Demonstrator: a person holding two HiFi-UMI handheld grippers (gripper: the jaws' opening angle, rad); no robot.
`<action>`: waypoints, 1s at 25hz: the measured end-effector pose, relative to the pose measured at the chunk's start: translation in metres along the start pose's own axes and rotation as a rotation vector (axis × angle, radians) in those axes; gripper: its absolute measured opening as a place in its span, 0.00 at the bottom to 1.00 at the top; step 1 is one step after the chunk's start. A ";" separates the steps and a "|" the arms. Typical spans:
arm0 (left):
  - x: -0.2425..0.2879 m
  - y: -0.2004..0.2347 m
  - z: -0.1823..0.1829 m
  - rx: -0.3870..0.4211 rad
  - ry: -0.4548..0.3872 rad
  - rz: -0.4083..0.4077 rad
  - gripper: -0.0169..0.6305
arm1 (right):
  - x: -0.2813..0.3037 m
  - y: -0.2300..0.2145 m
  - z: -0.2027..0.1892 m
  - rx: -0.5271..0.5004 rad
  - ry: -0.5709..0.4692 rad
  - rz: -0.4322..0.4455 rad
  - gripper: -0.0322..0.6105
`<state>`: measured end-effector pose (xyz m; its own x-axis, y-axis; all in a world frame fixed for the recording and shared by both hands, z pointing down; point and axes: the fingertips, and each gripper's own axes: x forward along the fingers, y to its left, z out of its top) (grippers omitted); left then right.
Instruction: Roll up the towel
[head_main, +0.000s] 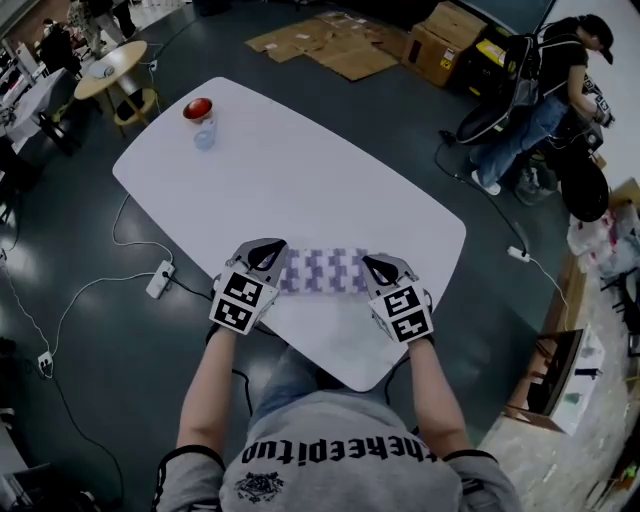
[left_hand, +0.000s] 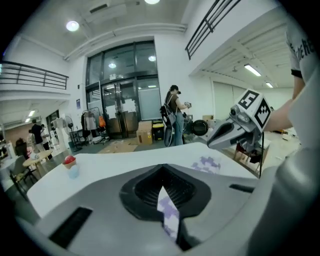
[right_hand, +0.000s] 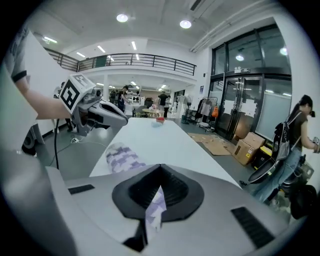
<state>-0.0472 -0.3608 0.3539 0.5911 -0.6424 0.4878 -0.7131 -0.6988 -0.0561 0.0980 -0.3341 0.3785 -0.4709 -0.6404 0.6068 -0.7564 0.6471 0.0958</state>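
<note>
Your white table (head_main: 300, 170), far end
A red-topped cup (head_main: 200, 121) stands there; beyond, flattened cardboard (head_main: 330, 45) lies on the floor, a person with a backpack (head_main: 553, 88) at right.

The table (head_main: 330, 190) was white and long, with rounded corners, and it stood on a dark grey floor (head_main: 90, 380). Its top was smooth and plain. Near its far left end stood a clear cup (head_main: 203, 135) with something round and red (head_main: 197, 107) on top of it. Close to the near edge, running along it, lay a towel (head_main: 325, 271) with a purple and white pattern, gathered into a narrow band. The cup and the towel were well apart. Whether the towel's two ends rested on the top could not be told.
</note>
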 end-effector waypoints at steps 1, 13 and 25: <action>-0.015 -0.001 0.020 -0.027 -0.028 0.012 0.03 | -0.015 0.001 0.016 0.009 -0.017 0.003 0.05; -0.099 -0.041 0.213 -0.147 -0.255 0.116 0.03 | -0.165 -0.060 0.145 0.082 -0.230 -0.076 0.05; -0.166 -0.089 0.256 -0.117 -0.358 0.163 0.03 | -0.250 -0.041 0.174 0.073 -0.380 -0.139 0.05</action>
<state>0.0150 -0.2730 0.0550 0.5461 -0.8251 0.1452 -0.8340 -0.5517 0.0018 0.1680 -0.2728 0.0861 -0.4860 -0.8356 0.2561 -0.8482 0.5216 0.0921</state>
